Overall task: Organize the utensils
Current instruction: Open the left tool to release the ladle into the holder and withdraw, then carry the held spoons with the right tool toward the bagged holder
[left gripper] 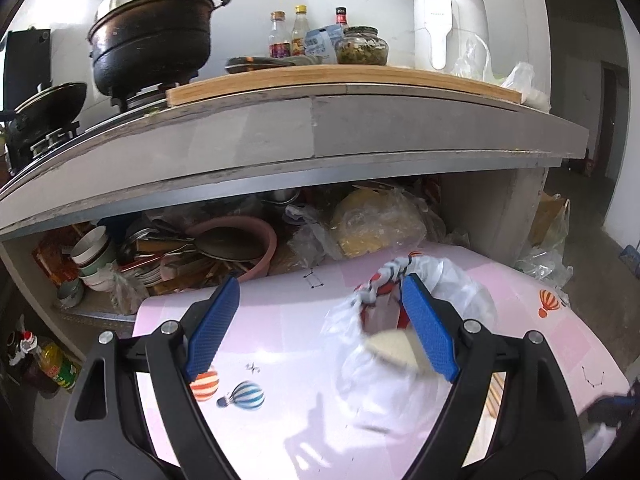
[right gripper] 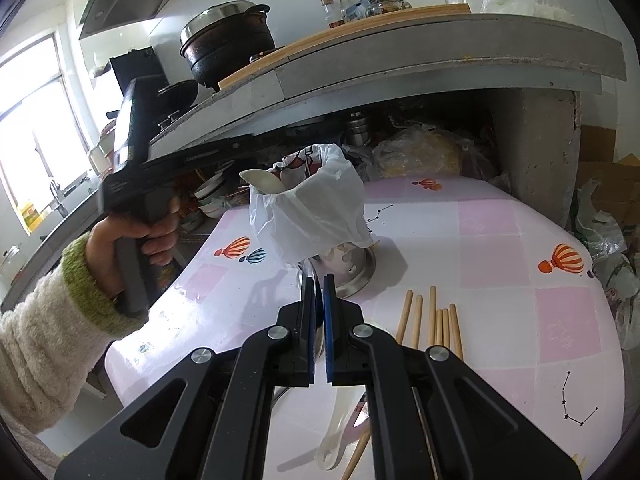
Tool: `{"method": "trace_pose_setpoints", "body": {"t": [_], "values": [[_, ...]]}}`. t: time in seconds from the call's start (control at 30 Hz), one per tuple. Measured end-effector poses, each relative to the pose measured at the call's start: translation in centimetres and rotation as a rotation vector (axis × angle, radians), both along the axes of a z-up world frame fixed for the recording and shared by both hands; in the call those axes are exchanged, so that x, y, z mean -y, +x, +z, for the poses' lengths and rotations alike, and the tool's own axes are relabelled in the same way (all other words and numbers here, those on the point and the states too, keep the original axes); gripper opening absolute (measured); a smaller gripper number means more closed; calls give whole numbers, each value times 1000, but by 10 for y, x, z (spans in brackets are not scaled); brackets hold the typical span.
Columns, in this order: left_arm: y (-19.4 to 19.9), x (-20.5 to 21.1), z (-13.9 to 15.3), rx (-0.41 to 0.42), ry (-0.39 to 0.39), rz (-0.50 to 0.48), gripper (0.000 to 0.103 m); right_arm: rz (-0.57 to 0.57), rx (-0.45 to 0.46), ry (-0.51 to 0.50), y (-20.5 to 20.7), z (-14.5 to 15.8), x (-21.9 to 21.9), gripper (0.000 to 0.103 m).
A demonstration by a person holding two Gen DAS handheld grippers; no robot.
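Observation:
A metal utensil holder (right gripper: 354,266) lined with a white plastic bag (right gripper: 316,212) stands on the pink table (right gripper: 500,240); a white spoon (right gripper: 264,182) sticks out of it. My left gripper (left gripper: 320,320) is open above the bag (left gripper: 404,340), with the white spoon (left gripper: 394,350) just below its right finger. My right gripper (right gripper: 319,280) is shut on a thin metal utensil (right gripper: 310,270), near the holder's base. Several wooden chopsticks (right gripper: 434,324) and a white plastic spoon (right gripper: 338,434) lie on the table.
A grey counter (left gripper: 320,128) with a black pot (left gripper: 152,36), bottles and a white appliance (left gripper: 450,28) overhangs a cluttered shelf of bowls (left gripper: 94,258) and bags. The person's left hand (right gripper: 132,240) holds the left gripper's handle at the table's left edge.

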State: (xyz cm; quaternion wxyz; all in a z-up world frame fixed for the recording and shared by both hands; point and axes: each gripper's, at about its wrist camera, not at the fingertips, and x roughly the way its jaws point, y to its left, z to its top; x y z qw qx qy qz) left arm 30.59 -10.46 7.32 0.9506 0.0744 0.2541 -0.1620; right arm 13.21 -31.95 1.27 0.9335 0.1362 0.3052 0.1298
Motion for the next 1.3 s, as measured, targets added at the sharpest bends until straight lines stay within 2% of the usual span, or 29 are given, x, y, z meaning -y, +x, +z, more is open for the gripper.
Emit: {"method": "trace_pose_setpoints", "body": {"t": [0.4, 0.57, 0.8, 1.13, 1.3], "values": [[-64, -73, -5, -3, -50, 86, 79, -13, 68, -24, -1, 25, -2, 4], [-83, -92, -18, -15, -46, 118, 79, -9, 117, -38, 0, 46, -3, 4], [-107, -112, -33, -19, -46, 155, 80, 7, 211, -70, 12, 93, -6, 4], [-129, -148, -50, -40, -55, 251, 80, 25, 341, -80, 64, 171, -3, 4], [-134, -164, -52, -37, -51, 298, 80, 23, 354, -134, 109, 184, -16, 4]]}}
